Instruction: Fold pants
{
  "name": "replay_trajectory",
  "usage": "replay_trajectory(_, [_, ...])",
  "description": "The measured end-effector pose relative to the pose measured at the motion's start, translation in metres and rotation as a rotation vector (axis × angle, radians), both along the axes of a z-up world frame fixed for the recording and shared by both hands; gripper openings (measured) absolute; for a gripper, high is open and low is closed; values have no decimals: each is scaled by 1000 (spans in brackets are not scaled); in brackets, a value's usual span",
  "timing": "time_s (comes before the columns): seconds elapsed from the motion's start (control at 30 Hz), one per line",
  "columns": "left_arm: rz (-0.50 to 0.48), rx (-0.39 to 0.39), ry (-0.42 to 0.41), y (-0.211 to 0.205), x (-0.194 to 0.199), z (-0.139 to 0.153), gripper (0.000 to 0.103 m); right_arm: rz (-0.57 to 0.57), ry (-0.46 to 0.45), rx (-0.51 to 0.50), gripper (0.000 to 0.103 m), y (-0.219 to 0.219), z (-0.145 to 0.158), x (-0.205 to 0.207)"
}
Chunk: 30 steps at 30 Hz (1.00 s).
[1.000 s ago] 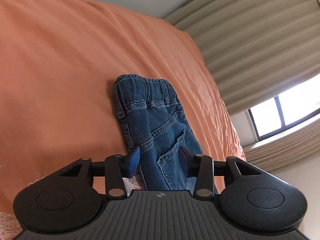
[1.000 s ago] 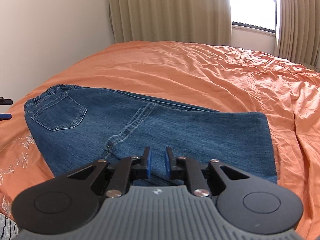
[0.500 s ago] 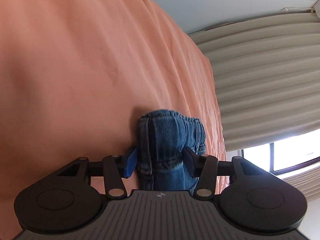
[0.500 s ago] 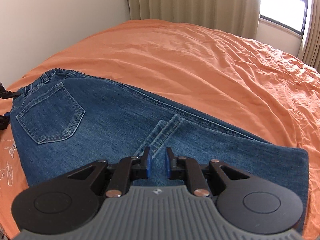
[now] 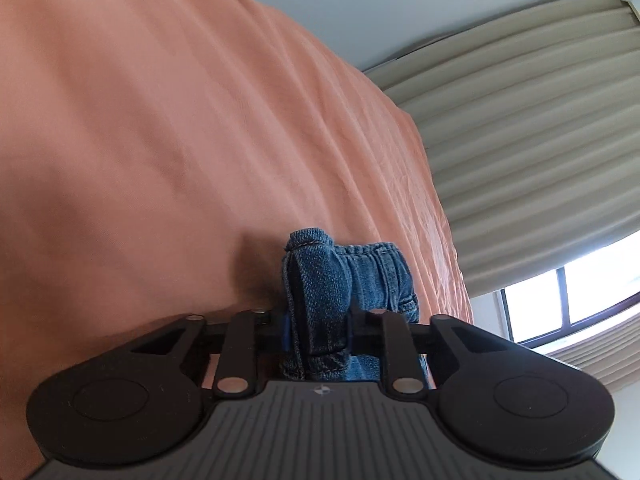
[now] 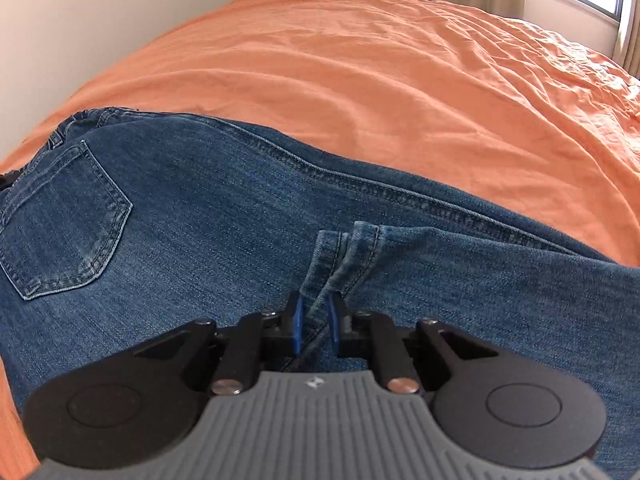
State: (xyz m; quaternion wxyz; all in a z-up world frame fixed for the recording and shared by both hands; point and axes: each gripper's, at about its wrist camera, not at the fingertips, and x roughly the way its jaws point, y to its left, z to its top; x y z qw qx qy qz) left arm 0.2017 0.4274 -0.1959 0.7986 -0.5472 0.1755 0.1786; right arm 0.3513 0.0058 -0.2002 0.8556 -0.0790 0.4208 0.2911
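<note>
Two grippers meet blue pants (image 6: 192,220) lying lengthwise, left to right, across an orange bedspread (image 6: 400,72). Left gripper (image 5: 318,330) has just closed on the bunched waistband; right gripper (image 6: 314,328), nearly closed, straddles the hem fold (image 6: 344,256) mid-length.

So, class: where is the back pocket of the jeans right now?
In the right wrist view, the back pocket sits at the far left on the jeans, beside the waistband, left of the right gripper, on the orange bedspread.
</note>
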Motion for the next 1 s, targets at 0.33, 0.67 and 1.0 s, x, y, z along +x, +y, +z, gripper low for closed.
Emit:
replay_trajectory(0.33, [-71,272,-48,-64,5,104,19,-60,-45,149,11,-72,56,-32])
replay_trajectory(0.67, [-305,774,-94,-260,24,218,19,-142,-20,219,9,-182,67,-79])
replay_trajectory(1.0, [-621,973,-15,-441,67,168,19,-279,-7,304,9,-251,48,-110])
